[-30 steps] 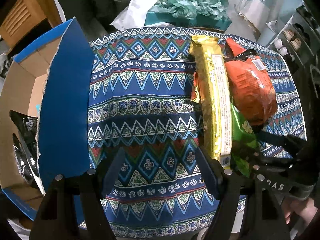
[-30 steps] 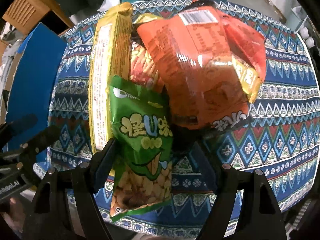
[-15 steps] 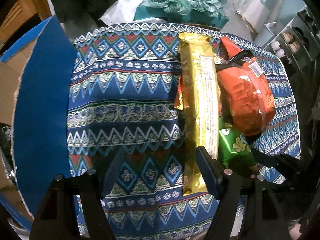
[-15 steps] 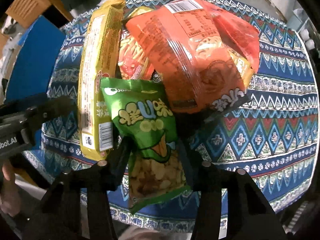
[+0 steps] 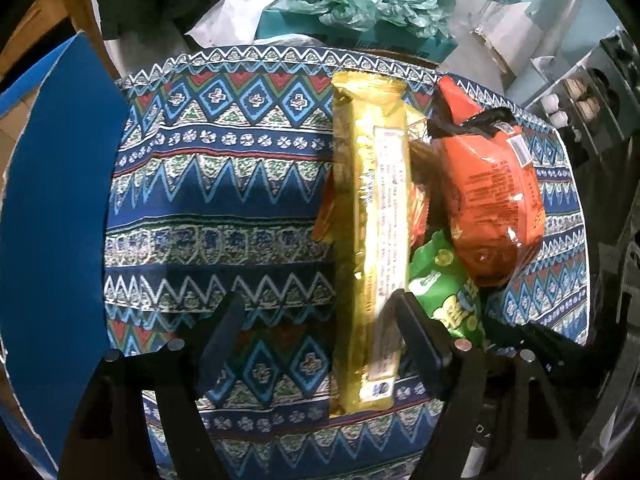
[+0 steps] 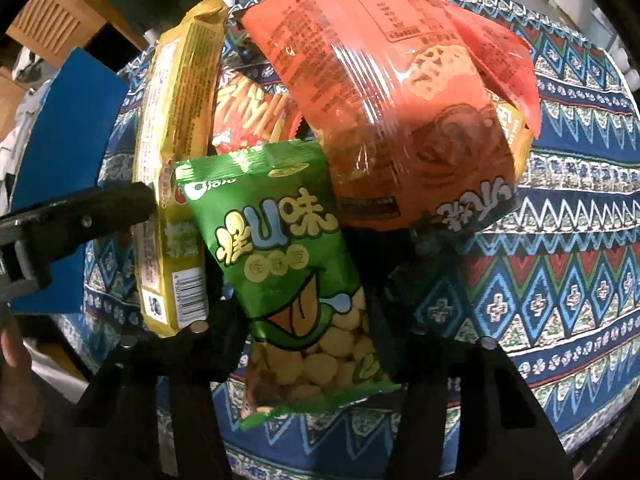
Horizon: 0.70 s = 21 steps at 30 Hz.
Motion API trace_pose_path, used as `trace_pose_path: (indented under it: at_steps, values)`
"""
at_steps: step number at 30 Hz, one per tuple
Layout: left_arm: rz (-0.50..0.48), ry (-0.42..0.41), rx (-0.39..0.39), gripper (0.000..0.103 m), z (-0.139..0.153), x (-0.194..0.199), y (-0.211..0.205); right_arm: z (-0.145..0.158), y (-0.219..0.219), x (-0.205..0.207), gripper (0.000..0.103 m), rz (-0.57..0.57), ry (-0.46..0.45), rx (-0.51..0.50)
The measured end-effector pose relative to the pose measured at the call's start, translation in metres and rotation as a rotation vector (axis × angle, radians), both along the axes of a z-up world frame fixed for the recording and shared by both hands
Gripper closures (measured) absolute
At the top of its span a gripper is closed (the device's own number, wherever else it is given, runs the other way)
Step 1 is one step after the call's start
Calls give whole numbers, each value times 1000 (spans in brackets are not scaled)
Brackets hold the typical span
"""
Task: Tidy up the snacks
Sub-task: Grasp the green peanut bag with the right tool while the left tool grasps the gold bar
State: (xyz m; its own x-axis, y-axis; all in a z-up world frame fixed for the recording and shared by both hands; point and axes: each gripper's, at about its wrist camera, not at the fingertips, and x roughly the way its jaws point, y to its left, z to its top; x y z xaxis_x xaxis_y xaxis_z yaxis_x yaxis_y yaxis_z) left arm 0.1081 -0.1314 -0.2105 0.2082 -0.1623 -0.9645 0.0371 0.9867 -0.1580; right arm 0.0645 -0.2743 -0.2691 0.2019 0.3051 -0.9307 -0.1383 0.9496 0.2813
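The left gripper (image 5: 316,316) points steeply down at the patterned tablecloth (image 5: 208,208), jaws wide and just opened further, the long yellow packet (image 5: 370,240) lying between them against its right finger. Right of it, the right gripper (image 6: 298,308), also tipped steeply down, has just been narrowing around the green snack bag (image 6: 280,248); whether the pads press it I cannot tell.

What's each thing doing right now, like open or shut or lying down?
Left gripper: open, jaws just widened, yellow packet between them, ungripped.
Right gripper: jaws just closed in, pinching the green bag.
Orange bag: sealed, lying on other snacks.
Blue box flap: standing open.
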Motion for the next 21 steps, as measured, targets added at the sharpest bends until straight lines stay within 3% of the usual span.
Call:
trace_pose_path:
  at_steps: [3,12,14,16,21]
  values:
    - [-7,2,-1,23,-2,5,-10,9,-16,-6,70,-18,-6,23]
    - [-41,3,16,25,-20,11,-32,15,-35,-12,74,-45,-10,29]
    - [-47,-19,2,54,-20,10,-32,16,-34,-11,74,-42,-10,34]
    - [-47,-13,-45,72,-20,8,-31,17,-31,-10,74,-42,-8,40]
    - [-48,-50,-11,74,-11,4,-25,24,-31,-10,74,-47,-9,77]
